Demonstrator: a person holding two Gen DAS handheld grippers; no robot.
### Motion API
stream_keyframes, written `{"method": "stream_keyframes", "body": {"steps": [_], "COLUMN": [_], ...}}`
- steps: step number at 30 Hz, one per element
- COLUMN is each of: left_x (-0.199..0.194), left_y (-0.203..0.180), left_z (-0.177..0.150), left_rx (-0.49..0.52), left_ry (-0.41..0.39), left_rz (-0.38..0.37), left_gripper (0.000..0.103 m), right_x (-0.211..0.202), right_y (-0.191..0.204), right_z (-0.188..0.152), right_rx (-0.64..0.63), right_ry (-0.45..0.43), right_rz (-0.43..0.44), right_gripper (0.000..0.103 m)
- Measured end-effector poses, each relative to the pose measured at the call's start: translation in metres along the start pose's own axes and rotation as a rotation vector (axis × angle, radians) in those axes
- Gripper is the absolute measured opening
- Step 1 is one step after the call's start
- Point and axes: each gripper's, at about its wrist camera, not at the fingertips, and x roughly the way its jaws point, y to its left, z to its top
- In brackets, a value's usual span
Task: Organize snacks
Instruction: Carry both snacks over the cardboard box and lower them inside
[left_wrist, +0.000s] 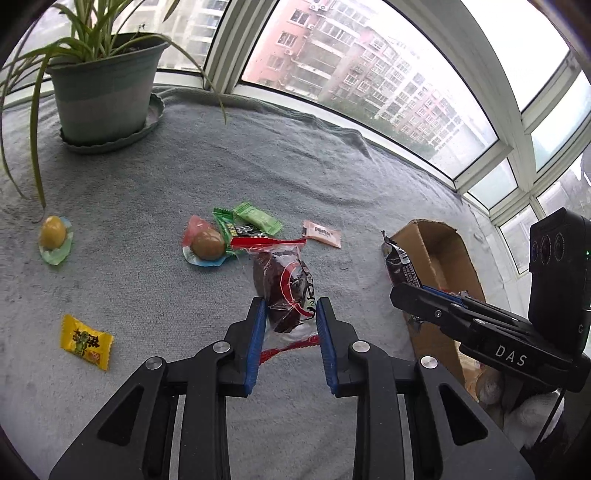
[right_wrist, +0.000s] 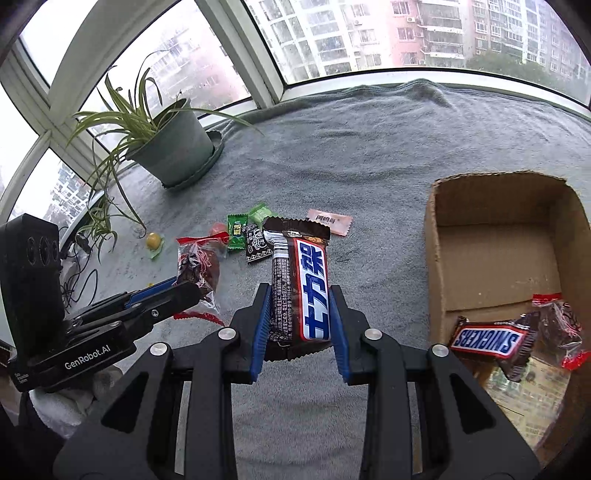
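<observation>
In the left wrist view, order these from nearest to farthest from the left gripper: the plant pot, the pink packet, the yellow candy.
From the left gripper:
1. Yellow candy, near left on the cloth.
2. Pink packet, ahead, slightly right.
3. Plant pot, far left by the window.

Grey blanket (left_wrist: 221, 155) under potted plant (left_wrist: 103, 92), scattered snacks (left_wrist: 240, 229), cardboard box (right_wrist: 498, 236).

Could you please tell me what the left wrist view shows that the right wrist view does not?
Only the left wrist view shows the yellow candy packet lying on the grey blanket.

Only the right wrist view shows the inside of the cardboard box, where a Snickers bar and a dark snack in clear wrap lie.

Both show the left gripper around the red-trimmed snack bag, the right gripper clamping a Snickers, the potted plant and the pink packet.
</observation>
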Motion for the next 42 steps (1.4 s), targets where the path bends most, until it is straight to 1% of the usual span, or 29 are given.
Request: {"method": "stream_keyframes", "body": {"steps": [5, 8, 15, 24, 28, 35, 42], "left_x": [-0.015, -0.019, -0.007, 0.025, 0.043, 0.063, 0.078], "left_y": [-0.027, -0.045, -0.085, -0.141, -0.159, -0.181, -0.191], "left_z": [0.005, 0.007, 0.013, 0.015, 0.014, 0.009, 0.003], "left_rx": [0.064, 0.106, 0.185, 0.271, 0.298, 0.346, 0.371], "left_ry": [-0.036, -0.051, -0.041, 0.011, 0.043, 0.080, 0.111], "left_rz": [-0.019, -0.030, -0.075, -0.142, -0.157, -0.149, -0.129], "left_gripper": [0.026, 0.026, 0.026, 0.026, 0.026, 0.026, 0.026], "right_x": [-0.031, -0.048, -0.082, -0.102, -0.106, -0.101, -0.093], "right_y": [-0.013, -0.022, -0.057, -0.109, -0.127, -0.150, -0.157], "right_z": [0.001, 0.000, -0.005, -0.019, -0.026, -0.037, -0.042], "right_rx": [0.015, 0.017, 0.051, 0.136, 0.167, 0.205, 0.217], "right_ry": [-0.059, -0.093, -0.151, -0.161, -0.165, -0.138, -0.116], "right_rz": [-0.028, -0.061, -0.137, -0.228, -0.263, -0.292, -0.295], "right_gripper": [0.031, 0.031, 0.031, 0.031, 0.031, 0.031, 0.031]}}
